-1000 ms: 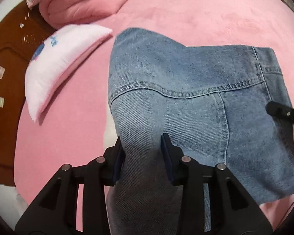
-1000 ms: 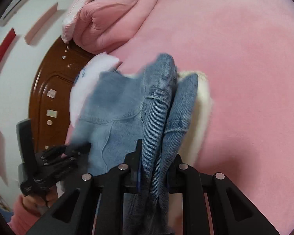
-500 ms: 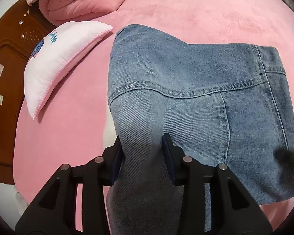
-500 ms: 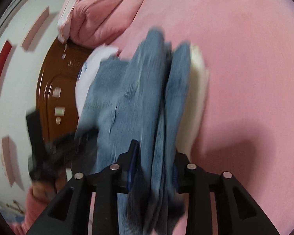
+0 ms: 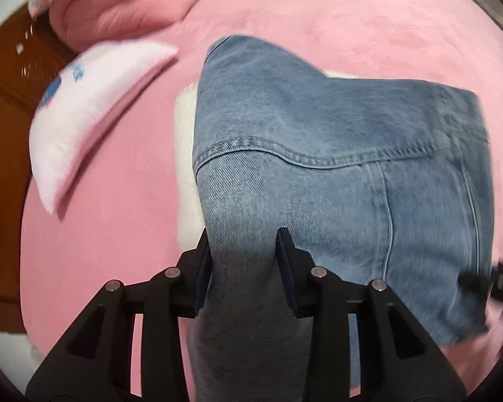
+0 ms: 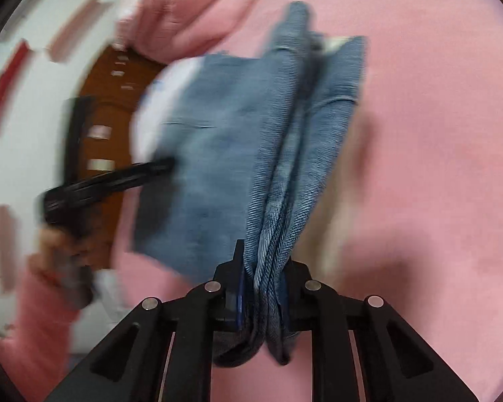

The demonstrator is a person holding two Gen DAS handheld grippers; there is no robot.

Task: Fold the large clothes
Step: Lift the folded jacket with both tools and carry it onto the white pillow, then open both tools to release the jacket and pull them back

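A blue denim garment [image 5: 335,174], already doubled over, is held up above a pink bed [image 5: 352,23] and spread between two hand-held grippers. A cream fleece lining shows at its edges.

The left gripper [image 5: 244,261] is seen from above, pointing steeply downward, its jaws at a moderate gap and closed on a thick bunch of denim at the near left corner. In the right wrist view, the right gripper [image 6: 263,288] is angled less steeply, its jaws narrow and clamped on several gathered layers of the same garment; these jaws have just been closing, with the cloth between them. The picture is blurred by motion.

The denim is judged to be heavy and fairly stiff for cloth: it hangs in broad panels rather than fine folds, and the stitched seams add bulk. It is not fragile or slippery, but stacked layers could slide apart, so hold is best taken at corners or seamed edges, with all layers pinched together.

A white pillow [image 5: 90,107] and a rolled pink quilt [image 5: 117,6] lie near the brown headboard [image 5: 0,100], apart from the garment. A pink sleeve [image 6: 33,318] is seen behind the other gripper.
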